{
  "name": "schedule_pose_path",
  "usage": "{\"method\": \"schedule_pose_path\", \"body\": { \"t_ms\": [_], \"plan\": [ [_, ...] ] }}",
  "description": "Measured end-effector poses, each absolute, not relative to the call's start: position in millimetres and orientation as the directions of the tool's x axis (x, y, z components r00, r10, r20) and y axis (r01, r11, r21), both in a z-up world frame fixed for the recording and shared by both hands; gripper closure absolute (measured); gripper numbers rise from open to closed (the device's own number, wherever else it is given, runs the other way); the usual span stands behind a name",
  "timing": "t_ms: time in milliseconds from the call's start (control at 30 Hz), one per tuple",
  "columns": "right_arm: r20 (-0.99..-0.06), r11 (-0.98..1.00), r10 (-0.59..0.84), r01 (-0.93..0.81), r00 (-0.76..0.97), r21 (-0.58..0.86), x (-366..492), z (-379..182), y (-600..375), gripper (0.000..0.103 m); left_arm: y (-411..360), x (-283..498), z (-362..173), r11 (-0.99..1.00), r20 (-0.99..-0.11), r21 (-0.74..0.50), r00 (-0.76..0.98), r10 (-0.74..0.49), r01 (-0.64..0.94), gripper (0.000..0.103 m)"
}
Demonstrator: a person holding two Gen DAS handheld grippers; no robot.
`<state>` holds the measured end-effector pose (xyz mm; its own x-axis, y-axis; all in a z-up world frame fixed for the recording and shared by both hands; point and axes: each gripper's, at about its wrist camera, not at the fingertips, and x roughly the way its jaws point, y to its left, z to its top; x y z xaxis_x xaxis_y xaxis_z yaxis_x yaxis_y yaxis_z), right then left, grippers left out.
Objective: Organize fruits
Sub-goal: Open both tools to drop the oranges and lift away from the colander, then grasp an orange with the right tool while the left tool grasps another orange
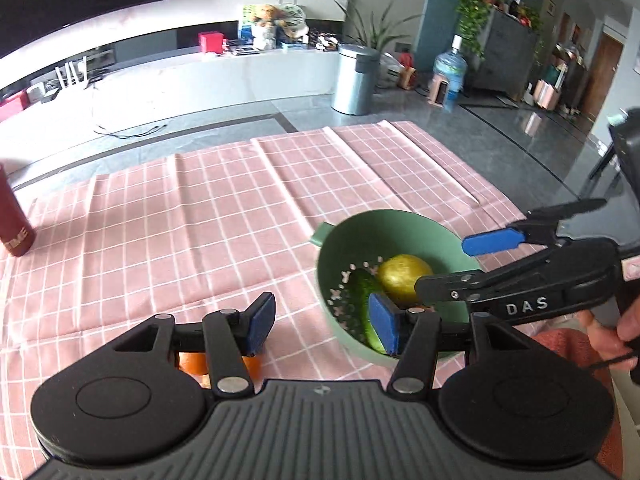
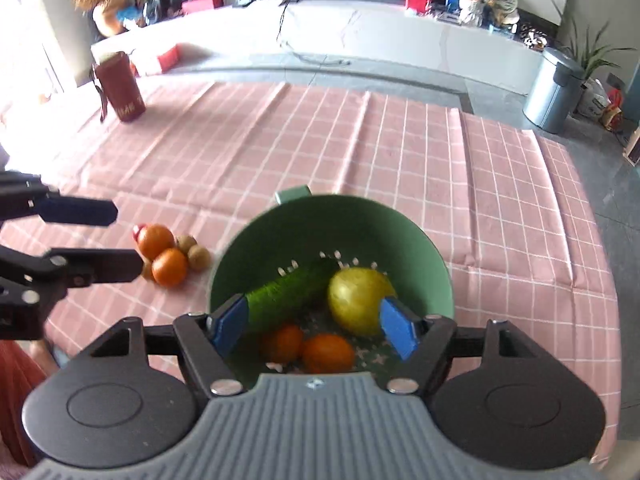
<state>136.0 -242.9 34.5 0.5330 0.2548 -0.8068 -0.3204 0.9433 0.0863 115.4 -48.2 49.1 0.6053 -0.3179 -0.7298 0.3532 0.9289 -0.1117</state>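
A table covered by a pink checked cloth (image 2: 400, 152) is seen in both wrist views. A green colander bowl (image 2: 436, 256) stands on the cloth, its small handle turned away from the cameras. Inside the bowl are found a cucumber (image 2: 288, 292), lying tilted across the perforated floor, a yellow pear-like fruit (image 2: 356, 300) just beside it on the right, and two oranges in the bowl (image 2: 312, 348) near the near wall, touching each other.

The right gripper (image 2: 314, 326) is held above the bowl, pointed down into it. Its jaws are set apart; the blue pads are seen on either side of the contents, and nothing is pressed between them.

The left gripper (image 1: 322, 324) is held left of the bowl, over the cloth. Its jaws are likewise apart and nothing is gripped; its right pad overlaps the bowl's rim in the left wrist view, contact not determinable.

On the cloth, left of the bowl and apart from it, a loose cluster of fruit (image 2: 172, 256) is recorded: two oranges, several small brown kiwi-like fruits, and a red item mostly hidden behind them. In the left wrist view part of this cluster is glimpsed beneath the gripper's left finger.

A dark red canister (image 2: 122, 88) stands upright at the far left of the table.
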Motion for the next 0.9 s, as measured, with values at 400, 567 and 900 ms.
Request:
{"method": "schedule_pose_path", "body": {
  "t_ms": [400, 567, 900],
  "plan": [
    [-0.624, 0.955, 0.292, -0.262, 0.725, 0.143, 95, 20, -139, 0.038, 39, 104, 27, 0.970, -0.701, -0.128, 0.674, -0.234, 0.204, 0.040],
    [-0.613, 0.955, 0.275, -0.284, 0.741, 0.085, 88, -1, -107, 0.039, 58, 102, 9, 0.979, -0.694, -0.113, 0.693, -0.198, 0.167, 0.040],
    [-0.641, 0.963, 0.221, -0.268, 0.735, 0.025, 88, -42, -90, 0.054, 88, 108, -22, 0.964, -0.695, -0.226, 0.670, -0.261, 0.141, 0.050]
  ]
}}
